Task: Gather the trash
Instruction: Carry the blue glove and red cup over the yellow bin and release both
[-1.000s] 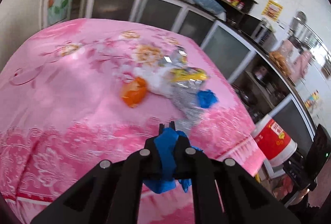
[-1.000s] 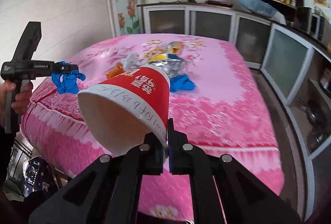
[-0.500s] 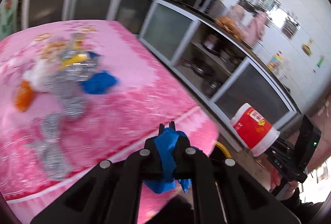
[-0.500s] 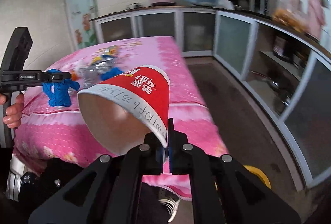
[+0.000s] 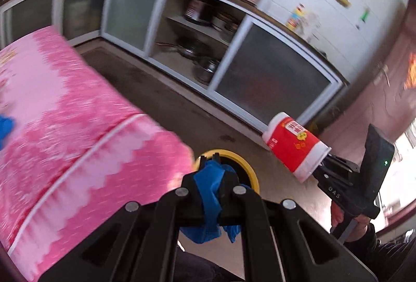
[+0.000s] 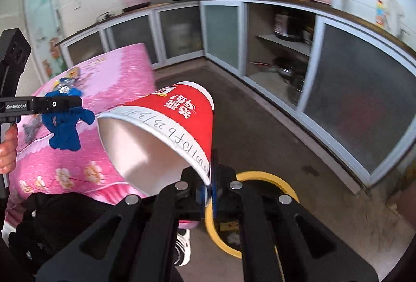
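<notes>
My left gripper (image 5: 209, 161) is shut on a crumpled blue glove (image 5: 208, 188), held in the air past the table corner; both also show in the right wrist view (image 6: 65, 126). My right gripper (image 6: 210, 172) is shut on the rim of a red and white paper cup (image 6: 166, 131), tilted with its mouth toward the camera; the cup shows at the right in the left wrist view (image 5: 293, 145). A yellow-rimmed bin (image 6: 273, 178) stands on the floor below both grippers, its rim (image 5: 247, 165) just beyond the left fingertips.
The table with the pink cloth (image 5: 65, 126) is at the left, with more wrappers (image 6: 66, 79) and a blue scrap (image 5: 5, 126) on it. Kitchen cabinets (image 5: 260, 74) line the wall behind. The person's shoe (image 6: 183, 243) is beside the bin.
Both grippers have swung right, away from the table top, toward the floor. The yellow bin has come into view under them. Both grips are unchanged.
</notes>
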`<state>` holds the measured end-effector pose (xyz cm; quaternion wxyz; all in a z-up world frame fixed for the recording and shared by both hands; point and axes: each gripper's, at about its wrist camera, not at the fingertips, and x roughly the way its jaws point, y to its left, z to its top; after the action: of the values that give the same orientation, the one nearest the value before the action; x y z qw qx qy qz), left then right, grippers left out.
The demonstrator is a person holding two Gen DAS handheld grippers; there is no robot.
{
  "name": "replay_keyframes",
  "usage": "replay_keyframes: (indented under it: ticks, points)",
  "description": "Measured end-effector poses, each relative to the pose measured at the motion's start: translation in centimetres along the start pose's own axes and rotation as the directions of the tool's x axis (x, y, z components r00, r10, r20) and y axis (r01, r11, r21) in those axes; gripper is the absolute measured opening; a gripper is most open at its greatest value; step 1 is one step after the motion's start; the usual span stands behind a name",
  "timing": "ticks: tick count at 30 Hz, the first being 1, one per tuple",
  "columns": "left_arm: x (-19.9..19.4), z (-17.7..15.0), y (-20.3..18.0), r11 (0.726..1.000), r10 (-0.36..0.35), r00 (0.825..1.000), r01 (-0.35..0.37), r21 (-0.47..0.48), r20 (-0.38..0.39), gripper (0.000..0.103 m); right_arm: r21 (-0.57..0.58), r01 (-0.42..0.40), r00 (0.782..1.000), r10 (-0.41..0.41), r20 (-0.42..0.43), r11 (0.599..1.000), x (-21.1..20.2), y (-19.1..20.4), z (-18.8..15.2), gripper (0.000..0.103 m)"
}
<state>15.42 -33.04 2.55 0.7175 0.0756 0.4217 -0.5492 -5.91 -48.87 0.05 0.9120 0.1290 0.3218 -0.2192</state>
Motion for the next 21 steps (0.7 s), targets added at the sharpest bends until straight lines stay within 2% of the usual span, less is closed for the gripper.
replay_keyframes:
  ticks: [9,16,21]
  points:
    - [8.4,1.3,-6.0,0.991,-0.082,0.992,0.091,0.094,-0.093,0.004,0.116,0.096,0.993,-0.087,-0.079,0.989,1.7,-6.7,-3.5,0.003]
    - [14.9,1.0,-8.5,0.987,-0.091,0.98,0.112,0.116,-0.175,0.004,0.178,0.16,0.978,-0.132,-0.16,0.971,3.9,-9.6,-6.1,0.003]
    - [19.0,0.2,-9.1,0.987,-0.076,0.97,0.106,0.122,-0.229,0.004,0.201,0.207,0.955,-0.153,-0.256,0.957,6.6,-11.0,-7.4,0.003]
